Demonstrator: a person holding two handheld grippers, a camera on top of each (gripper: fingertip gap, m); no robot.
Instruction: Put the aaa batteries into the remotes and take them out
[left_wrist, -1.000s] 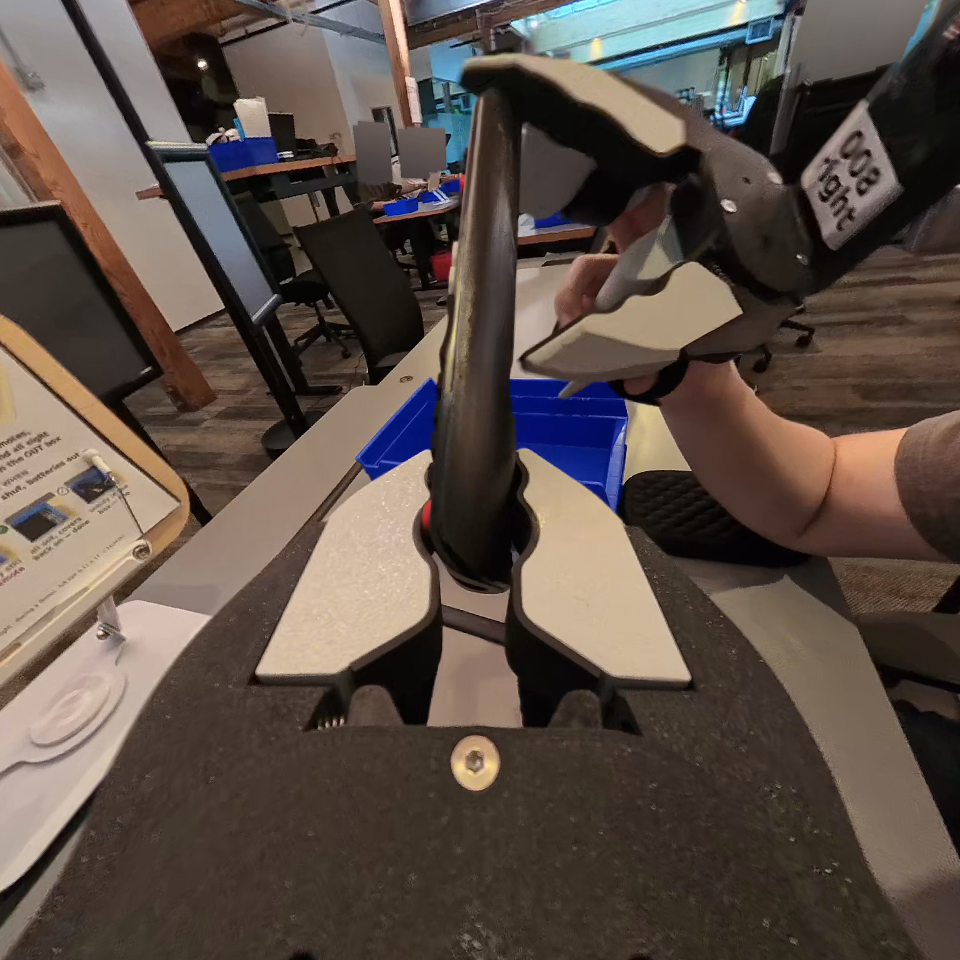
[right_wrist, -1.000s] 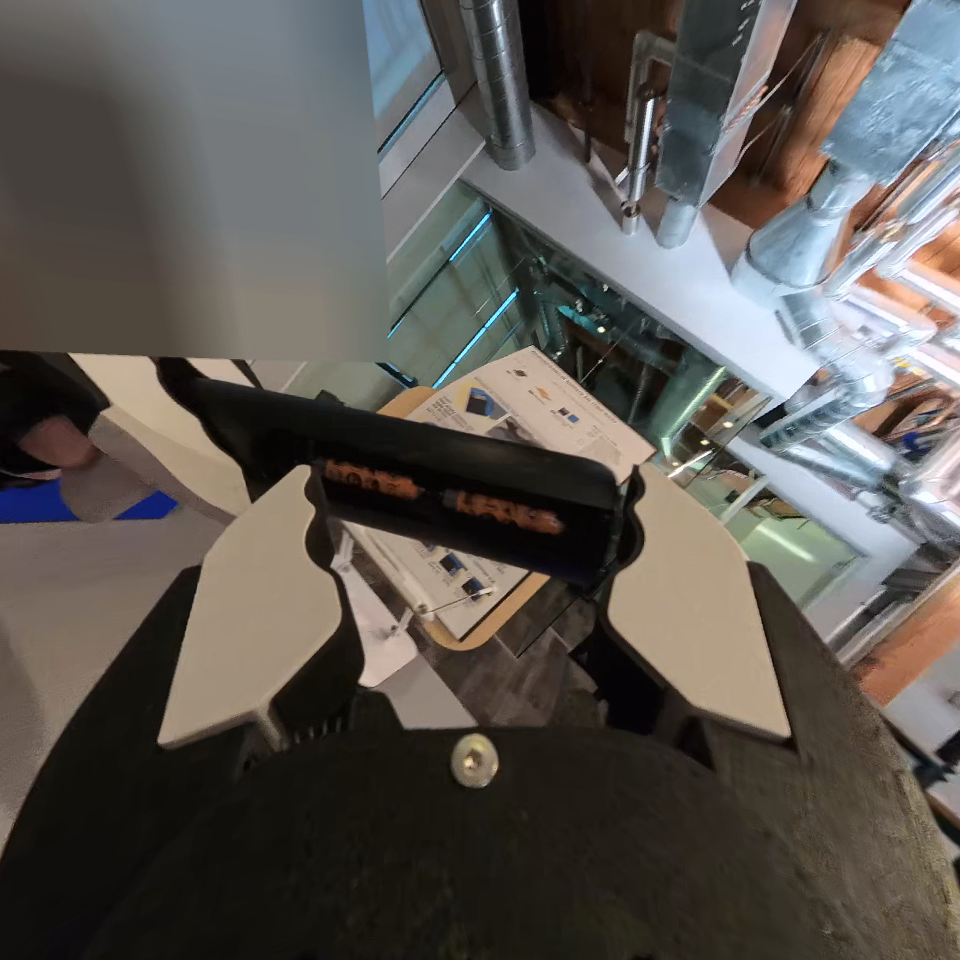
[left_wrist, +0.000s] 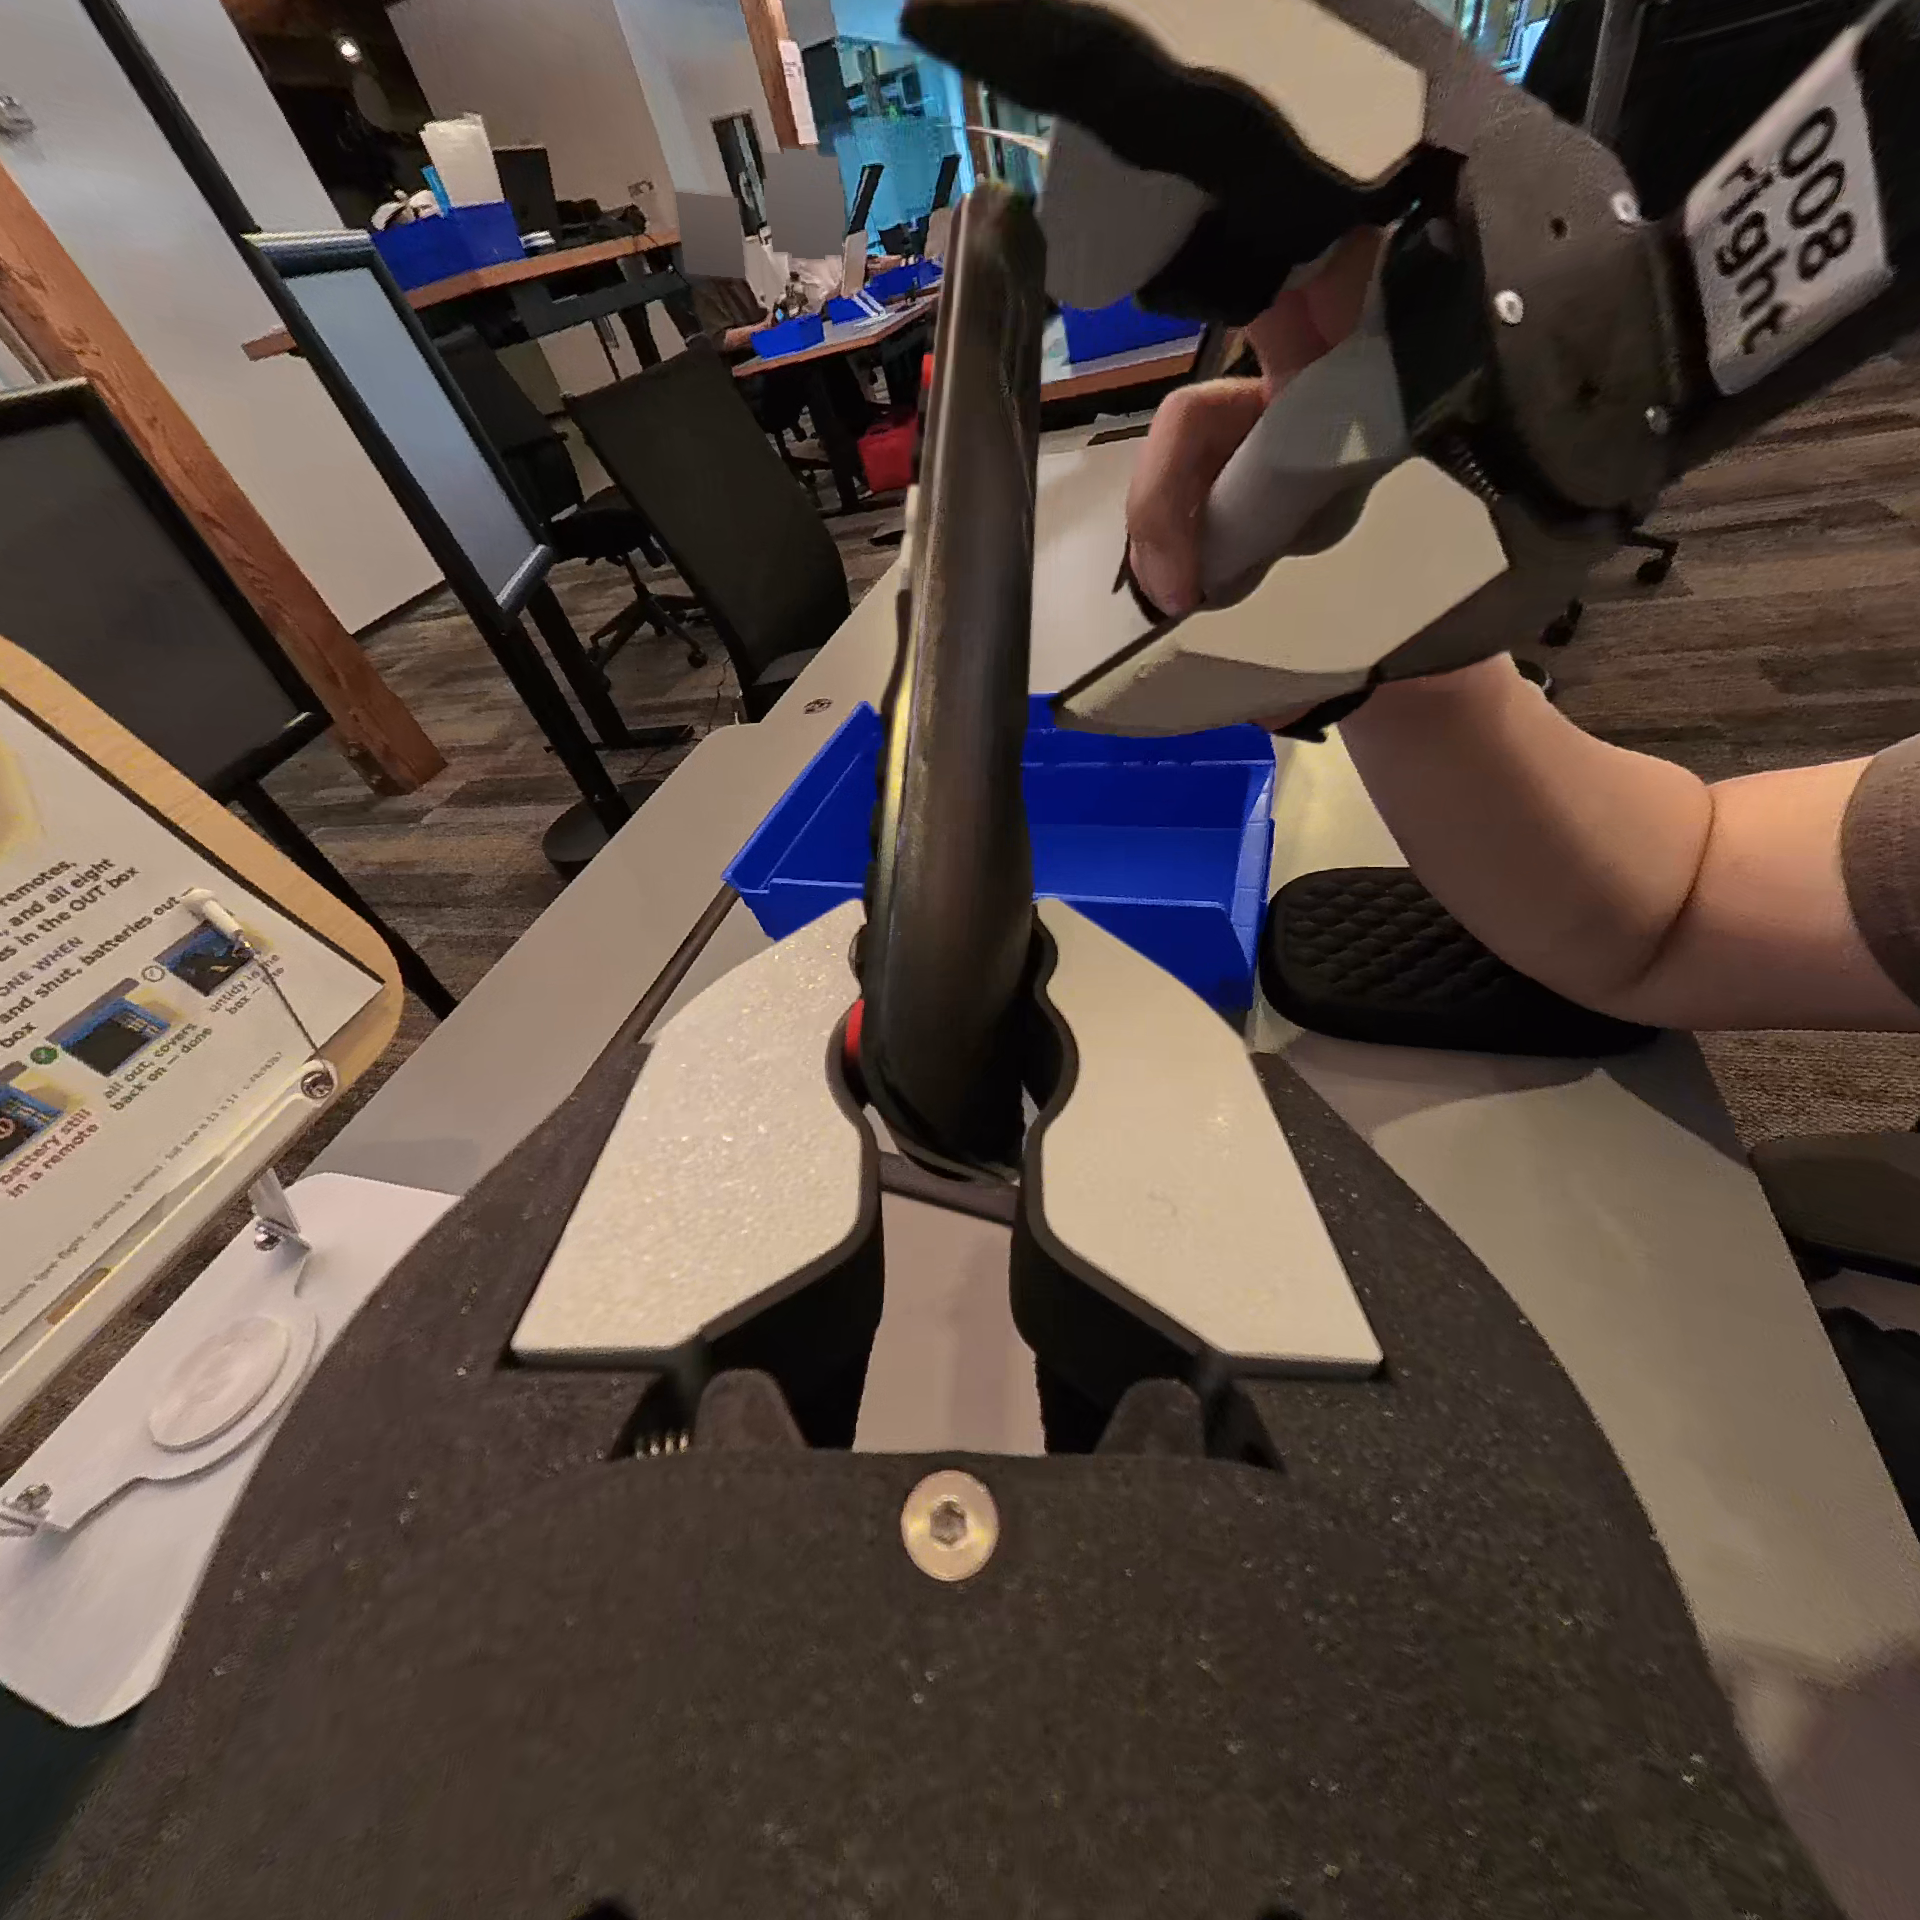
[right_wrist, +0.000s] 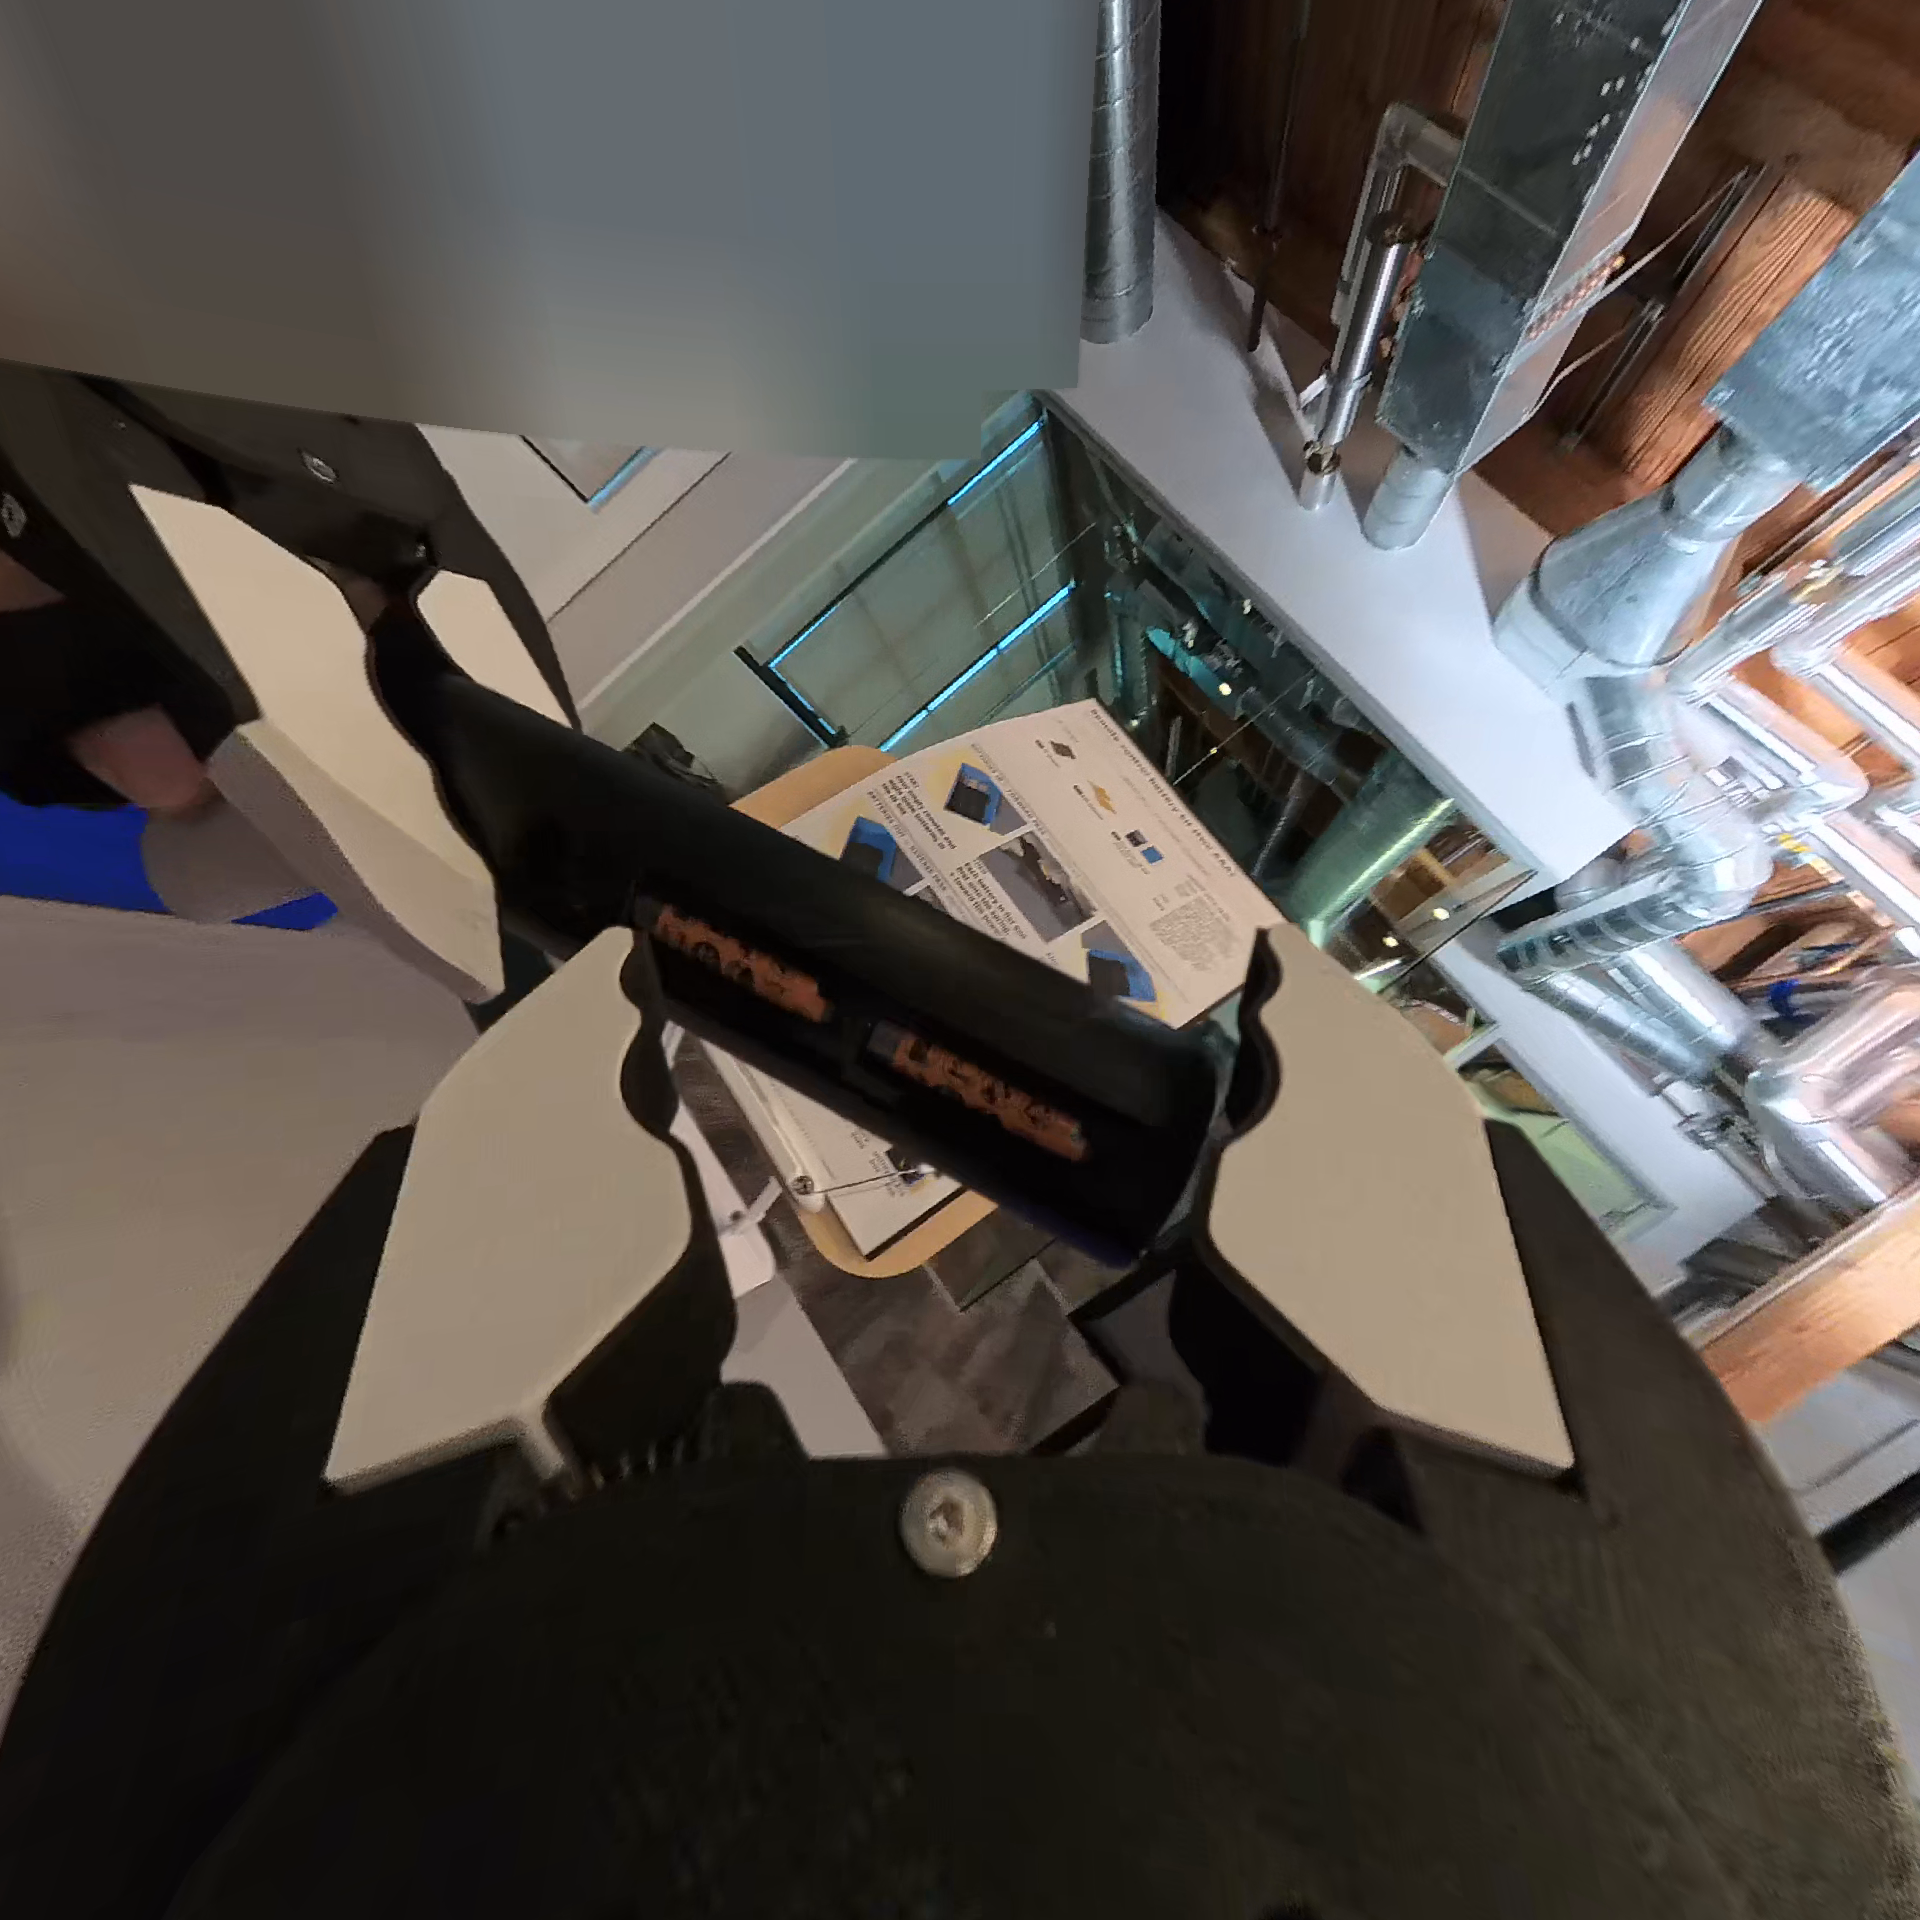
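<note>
Left wrist view, centre frame: left tongs (left_wrist: 951, 1070) are clamping the black remote (left_wrist: 961, 727) upright above the bench (left_wrist: 1455, 1174). Right tongs (right_wrist: 935, 1049) are standing wide apart, closer around its open compartment than a second ago, batteries (right_wrist: 862, 1029) seated; extraction is seemingly starting.

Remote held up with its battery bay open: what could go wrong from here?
1. The left hand-held gripper pinches only one end of the remote, so a push from the right hand-held gripper could lever it loose.
2. The open right fingertips straddle the uncovered batteries; a slip could pop one out beside the blue bin.
</note>
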